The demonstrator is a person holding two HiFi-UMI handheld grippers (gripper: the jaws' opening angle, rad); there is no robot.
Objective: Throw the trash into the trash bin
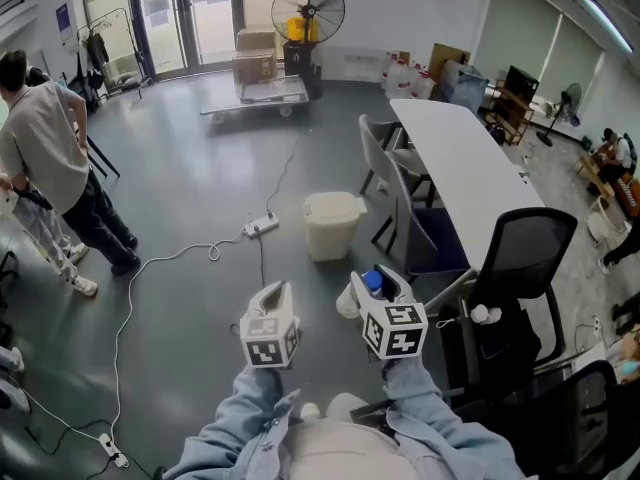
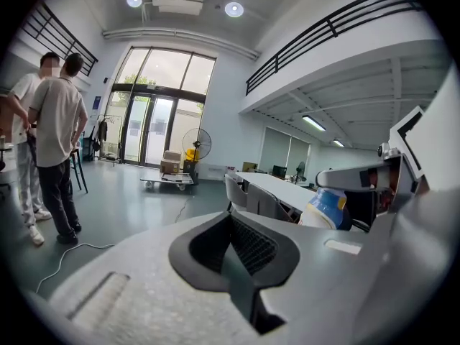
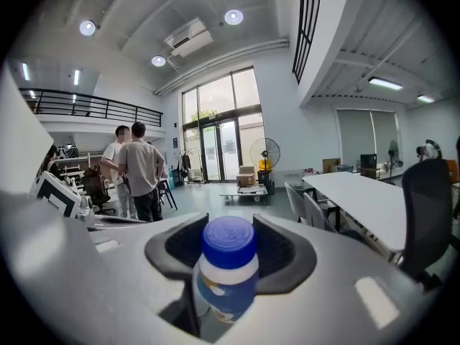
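The person is holding both grippers out in front, angled a little downward over the grey floor [image 1: 190, 198]. The right gripper [image 1: 373, 290] is gripping a small bottle [image 3: 228, 264], white with a blue label and a blue cap. Its dark pads are pressing on the bottle's sides, so the fingers are standing fairly wide around it, and the bottle is sitting upright with the cap poking above them. The left gripper [image 2: 236, 250] is carrying nothing, its fingers brought together with no gap showing between the pads. The two grippers are hanging side by side, near each other but not touching. The cream bin [image 1: 332, 225] is standing on the floor just beyond them, a little closer to the right one, so the bottle is near the bin but neither over nor in it. A white cable is snaking across the floor to a power strip [image 1: 260, 227] lying left of the bin. A long white table [image 1: 470, 168] is running along the right with grey chairs [image 1: 395, 173] tucked against it, and a black office chair [image 1: 522, 258] is sitting close by the person's right arm. Two people [image 1: 45, 158] are standing off to the left, and a fan [image 1: 308, 10] and a flat cart [image 1: 255, 98] with boxes are standing near the glass doors at the far end.
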